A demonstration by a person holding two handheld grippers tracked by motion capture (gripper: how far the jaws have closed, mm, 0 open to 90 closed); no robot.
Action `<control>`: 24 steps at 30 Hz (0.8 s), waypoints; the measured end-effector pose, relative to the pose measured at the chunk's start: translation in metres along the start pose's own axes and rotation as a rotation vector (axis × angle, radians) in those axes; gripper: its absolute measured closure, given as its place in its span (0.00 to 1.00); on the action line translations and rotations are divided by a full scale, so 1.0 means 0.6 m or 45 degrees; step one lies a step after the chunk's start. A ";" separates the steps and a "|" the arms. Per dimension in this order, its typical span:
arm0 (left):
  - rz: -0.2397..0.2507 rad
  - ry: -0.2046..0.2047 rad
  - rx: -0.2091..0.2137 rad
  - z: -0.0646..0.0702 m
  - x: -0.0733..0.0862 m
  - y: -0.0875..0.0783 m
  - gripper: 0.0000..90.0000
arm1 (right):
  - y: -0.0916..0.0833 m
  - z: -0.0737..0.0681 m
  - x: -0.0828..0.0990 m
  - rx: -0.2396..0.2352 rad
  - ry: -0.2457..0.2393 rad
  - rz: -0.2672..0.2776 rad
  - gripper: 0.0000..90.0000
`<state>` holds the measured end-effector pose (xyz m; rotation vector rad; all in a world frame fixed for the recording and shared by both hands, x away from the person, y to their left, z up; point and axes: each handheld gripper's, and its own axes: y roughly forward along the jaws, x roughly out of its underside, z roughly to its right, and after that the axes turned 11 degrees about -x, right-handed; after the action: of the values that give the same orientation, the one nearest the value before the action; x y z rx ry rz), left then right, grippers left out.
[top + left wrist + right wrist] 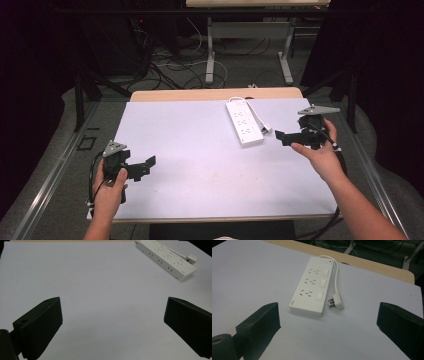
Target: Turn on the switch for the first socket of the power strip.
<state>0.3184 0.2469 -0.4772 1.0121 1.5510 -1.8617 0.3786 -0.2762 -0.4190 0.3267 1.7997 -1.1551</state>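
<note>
So the power strip [244,123] is sitting flat on the white worktop [190,165], right of centre in the upper half of the high view, long side running away from the person, with its short cord looping back along its right side and the plug [335,303] lying just beside the near end, prongs facing the strip. The right gripper [284,137] is hovering just right of it, jaws spread wide and nothing between them; in the right gripper view the strip sits dead centre between the two jaws, a bit beyond them. The left gripper [147,164] is way off at the lower left of the high view, also wide open and empty, with the strip off in the upper right corner of the left gripper view [166,259]. Handling-wise, my guess is it's a rigid plastic box, light-ish, smooth and probably a little slippery, so I'd pinch it across the narrow width near the middle so it doesn't tip. The cord looks stiff but bendy, and the plug will swing and drag if the body gets lifted. If the plug is the target, grab its flat body, not the prongs. Nothing fragile here, I'd say, though the rocker switches could get pressed by a jaw.
</note>
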 end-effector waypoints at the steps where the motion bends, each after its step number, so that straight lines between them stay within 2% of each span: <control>1: -0.014 -0.012 0.001 -0.003 0.000 0.000 0.02 | 0.000 0.000 -0.003 0.002 -0.002 -0.001 0.05; 3: -0.014 -0.025 -0.001 -0.003 0.001 0.002 0.02 | 0.001 0.001 -0.008 -0.002 -0.005 -0.004 0.05; 17: -0.008 -0.015 -0.001 -0.004 0.003 0.006 0.01 | 0.020 -0.001 -0.040 0.001 -0.026 -0.026 0.06; 24: -0.003 -0.022 -0.008 -0.006 0.003 0.003 0.01 | 0.041 0.000 -0.055 0.003 -0.040 -0.040 0.07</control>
<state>0.3198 0.2503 -0.4799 0.9894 1.5476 -1.8612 0.4116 -0.2549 -0.4063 0.2811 1.7815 -1.1784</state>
